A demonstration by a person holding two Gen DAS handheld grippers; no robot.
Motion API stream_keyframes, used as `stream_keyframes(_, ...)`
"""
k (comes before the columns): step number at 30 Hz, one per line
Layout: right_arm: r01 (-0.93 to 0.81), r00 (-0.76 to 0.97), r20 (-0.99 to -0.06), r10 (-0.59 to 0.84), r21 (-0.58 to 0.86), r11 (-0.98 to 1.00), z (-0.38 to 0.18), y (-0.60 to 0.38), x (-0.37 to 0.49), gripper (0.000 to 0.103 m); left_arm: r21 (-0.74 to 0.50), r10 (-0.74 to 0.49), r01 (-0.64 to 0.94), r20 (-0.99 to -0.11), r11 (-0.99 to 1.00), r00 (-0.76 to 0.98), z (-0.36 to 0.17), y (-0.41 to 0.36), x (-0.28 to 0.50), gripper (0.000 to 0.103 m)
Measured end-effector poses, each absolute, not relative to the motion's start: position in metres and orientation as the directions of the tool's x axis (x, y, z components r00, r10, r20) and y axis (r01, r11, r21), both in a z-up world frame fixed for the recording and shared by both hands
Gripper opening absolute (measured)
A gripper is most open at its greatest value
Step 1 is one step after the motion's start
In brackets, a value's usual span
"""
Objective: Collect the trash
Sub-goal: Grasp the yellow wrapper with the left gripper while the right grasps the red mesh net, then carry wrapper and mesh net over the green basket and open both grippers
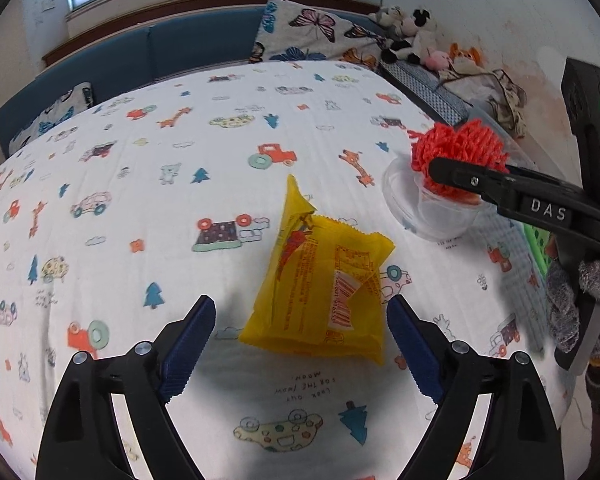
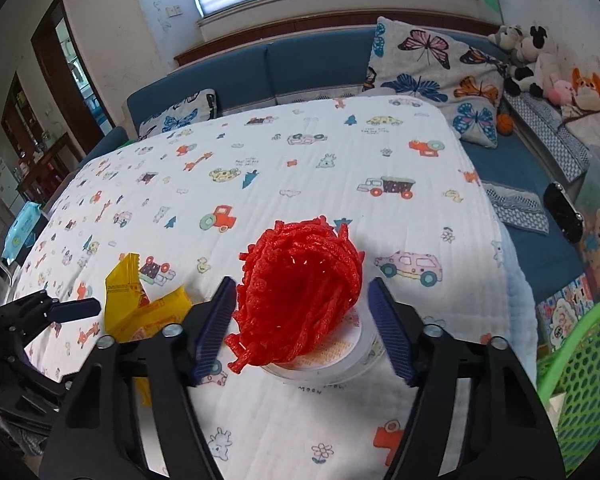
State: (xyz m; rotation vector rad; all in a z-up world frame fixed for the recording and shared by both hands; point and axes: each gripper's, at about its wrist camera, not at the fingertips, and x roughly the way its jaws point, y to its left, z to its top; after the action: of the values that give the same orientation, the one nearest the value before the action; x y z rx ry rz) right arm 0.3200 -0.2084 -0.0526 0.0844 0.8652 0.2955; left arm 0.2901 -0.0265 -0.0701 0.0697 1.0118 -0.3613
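Now the yellow snack wrapper (image 1: 320,280) lies crumpled on the cartoon-print cloth (image 1: 140,200) that covers the desk, its near end lying between the blue pads of the left tool (image 1: 300,344), whose jaws stand wide apart and touch nothing. Just to its right sits a clear plastic cup (image 1: 428,208), upright on the cloth, with a red foam net (image 2: 300,292) bunched on top of it. The right tool (image 2: 302,326) is down around this net, one pad at either side of it; the left pad seems to brush the net's edge while the right pad stands clear, so the jaws are partly open and have no firm hold on it. A gloved hand (image 1: 576,308) grips the right tool's handle at the right of the left wrist view. A green mesh basket (image 2: 580,372) stands beyond the desk's right edge, near the cup. Behind the desk runs a blue sofa (image 2: 300,68) with butterfly cushions (image 2: 432,64), and plush toys (image 2: 532,64) sit in the corner by the wall.
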Motion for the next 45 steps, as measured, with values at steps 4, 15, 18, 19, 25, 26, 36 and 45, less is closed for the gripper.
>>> stream_keyframes(4, -0.234, 0.620, -0.728, 0.292, 0.183, 0.955, -0.051, -0.208, 0.317, 0.055, -0.091, -0.254, 0.346, -0.849, 0.934, 0.464, -0.078, -0.033, 0.296, 0.085)
stream_keyframes(15, -0.237, 0.659, -0.684, 0.311, 0.203, 0.950, -0.032, -0.219, 0.304, 0.052, -0.074, -0.255, 0.377, -0.851, 0.923, 0.459, -0.088, -0.042, 0.302, 0.074)
stream_keyframes(18, -0.238, 0.669, -0.673, 0.315, 0.208, 0.949, -0.027, -0.223, 0.297, 0.052, -0.070, -0.256, 0.382, -0.850, 0.922, 0.461, -0.089, -0.044, 0.300, 0.070)
stream_keyframes(19, -0.237, 0.674, -0.669, 0.315, 0.208, 0.949, -0.025, -0.225, 0.294, 0.052, -0.067, -0.254, 0.382, -0.849, 0.922, 0.464, -0.089, -0.045, 0.300, 0.068)
stream_keyframes(25, -0.231, 0.694, -0.651, 0.307, 0.202, 0.952, -0.017, -0.233, 0.282, 0.052, -0.069, -0.261, 0.383, -0.840, 0.921, 0.476, -0.085, -0.046, 0.297, 0.050)
stream_keyframes(26, -0.231, 0.697, -0.648, 0.307, 0.204, 0.952, -0.015, -0.234, 0.279, 0.052, -0.066, -0.260, 0.384, -0.839, 0.921, 0.479, -0.084, -0.046, 0.296, 0.049)
stream_keyframes(36, -0.225, 0.723, -0.621, 0.302, 0.202, 0.953, -0.002, -0.246, 0.249, 0.052, -0.082, -0.281, 0.384, -0.822, 0.920, 0.496, -0.070, -0.047, 0.278, 0.036)
stream_keyframes(45, -0.204, 0.741, -0.608, 0.286, 0.202, 0.958, 0.005, -0.264, 0.221, 0.052, -0.089, -0.313, 0.407, -0.789, 0.909, 0.528, -0.044, -0.050, 0.248, 0.034)
